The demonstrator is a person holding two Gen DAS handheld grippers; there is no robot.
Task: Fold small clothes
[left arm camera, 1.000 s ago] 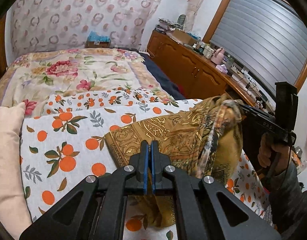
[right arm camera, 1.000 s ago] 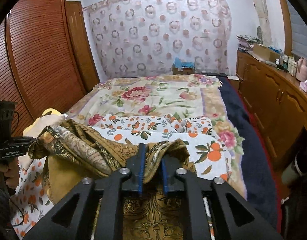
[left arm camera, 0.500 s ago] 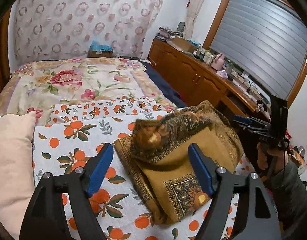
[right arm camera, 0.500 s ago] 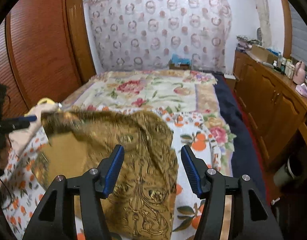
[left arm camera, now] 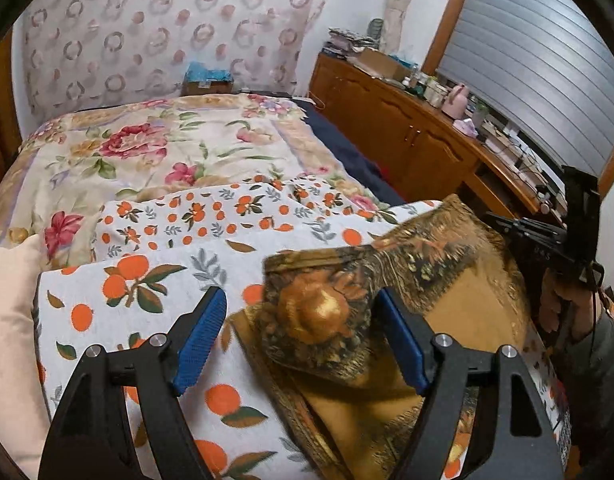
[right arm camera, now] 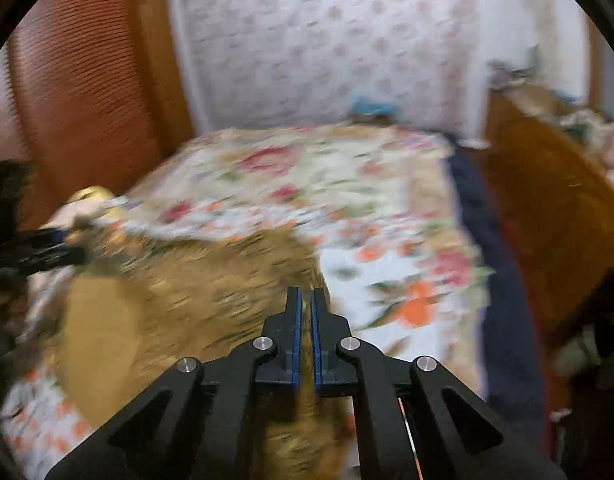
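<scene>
On the bed's white orange-print sheet (left arm camera: pixel 155 280) lies the mustard-gold patterned scarf (left arm camera: pixel 459 312), one fold laid over. My left gripper (left arm camera: pixel 303 340) gapes empty above it; my right gripper (right arm camera: pixel 303 332) has just snapped closed, apparently gripping nothing. Next: pinching an edge to fold again.

I find almost nothing to read here. The only marking sits on the black body of my right gripper (left arm camera: pixel 547 246), seen from my left wrist camera: a few pale characters, too small and blurred for me to make out. The boxes and bottles on the wooden sideboard (left arm camera: pixel 419 136) carry no lettering I can read from here, and my right wrist view is smeared throughout, so it gives me no text at all.
</scene>
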